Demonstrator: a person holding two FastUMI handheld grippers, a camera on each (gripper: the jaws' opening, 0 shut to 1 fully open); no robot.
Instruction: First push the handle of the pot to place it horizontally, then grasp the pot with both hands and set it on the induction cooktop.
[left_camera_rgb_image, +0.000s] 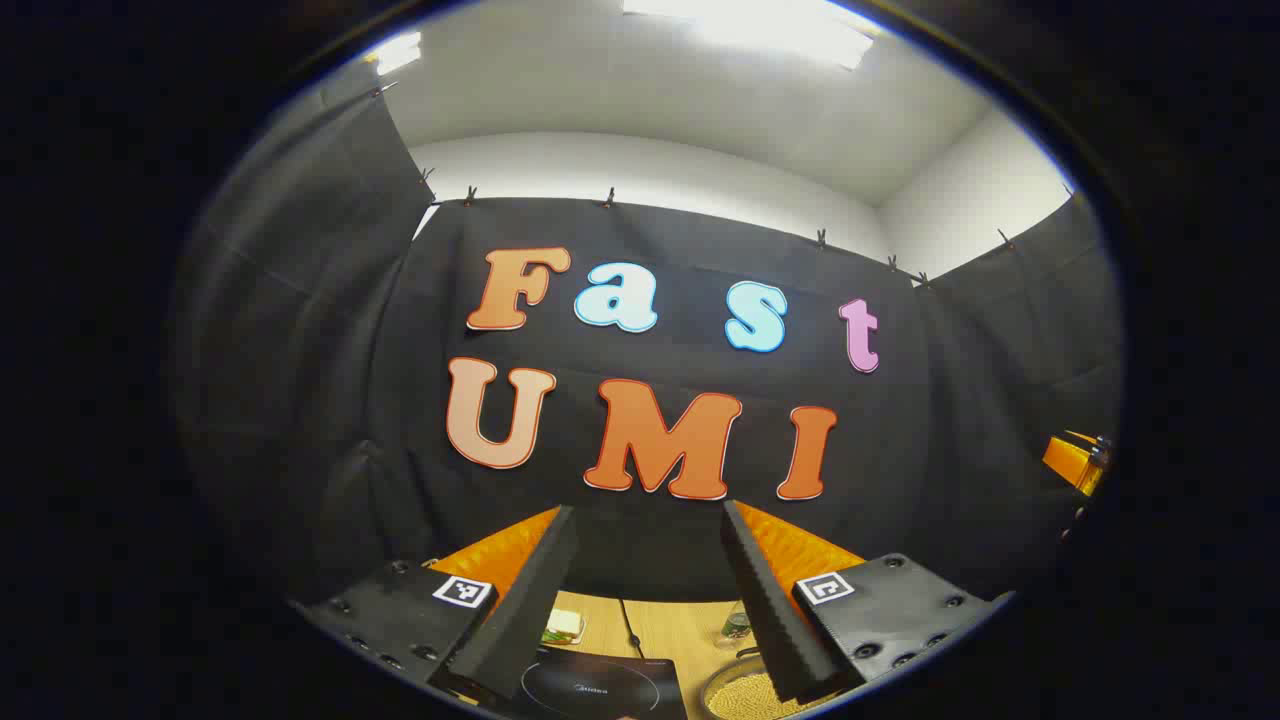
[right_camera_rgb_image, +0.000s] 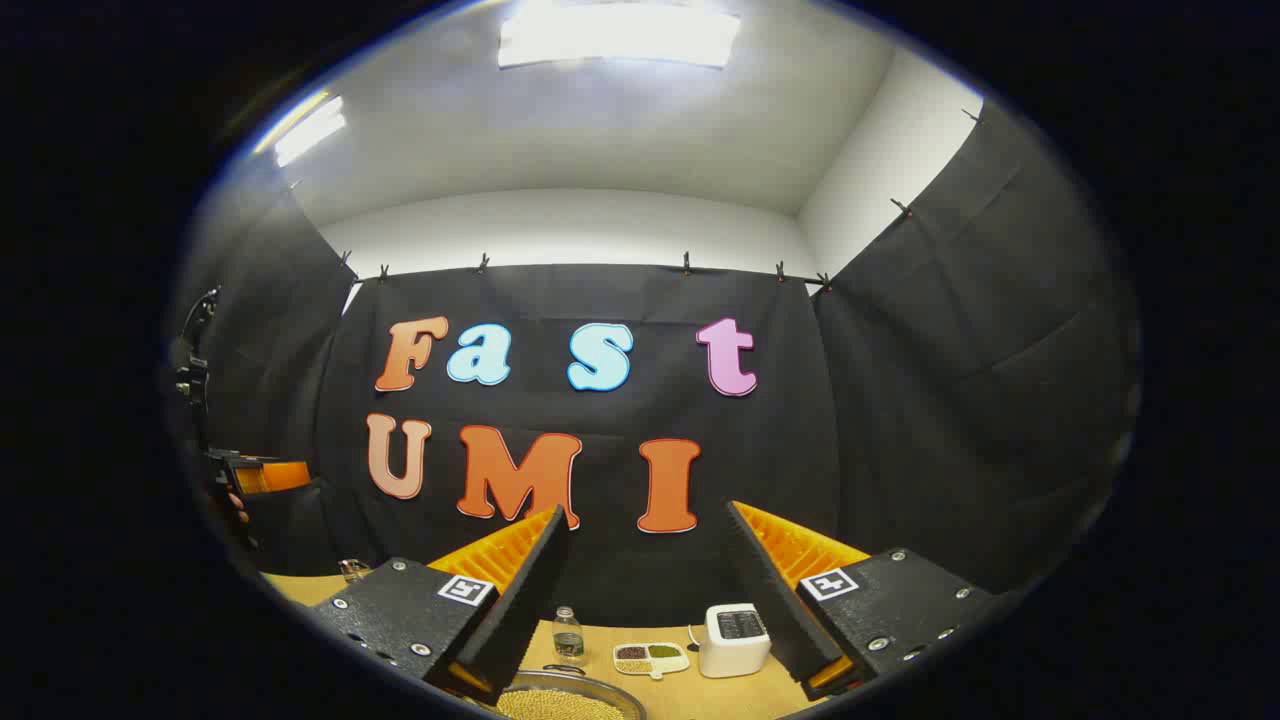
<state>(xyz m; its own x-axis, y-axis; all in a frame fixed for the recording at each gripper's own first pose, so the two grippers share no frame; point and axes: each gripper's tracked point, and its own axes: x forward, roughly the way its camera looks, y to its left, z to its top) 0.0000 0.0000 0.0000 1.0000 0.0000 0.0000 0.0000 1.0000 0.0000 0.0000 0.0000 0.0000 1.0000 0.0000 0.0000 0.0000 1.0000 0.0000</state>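
The pot (left_camera_rgb_image: 745, 695) is a shallow metal pan holding yellowish beans, low in the left gripper view just under the right finger. The black induction cooktop (left_camera_rgb_image: 600, 685) lies on the wooden table to its left. My left gripper (left_camera_rgb_image: 648, 512) is open and empty, raised above both and facing the back wall. In the right gripper view the pot (right_camera_rgb_image: 560, 700) sits at the bottom edge below my right gripper (right_camera_rgb_image: 645, 512), which is also open and empty. The pot's handle is hidden. The right gripper (left_camera_rgb_image: 1075, 460) shows at the far right, the left gripper (right_camera_rgb_image: 250, 475) at the far left.
On the table behind the pot stand a small clear bottle (right_camera_rgb_image: 568, 632), a divided dish (right_camera_rgb_image: 650, 657) and a white toaster (right_camera_rgb_image: 733, 638). A small dish (left_camera_rgb_image: 565, 627) and a glass (left_camera_rgb_image: 737, 625) sit beyond the cooktop. Black cloth walls close the booth.
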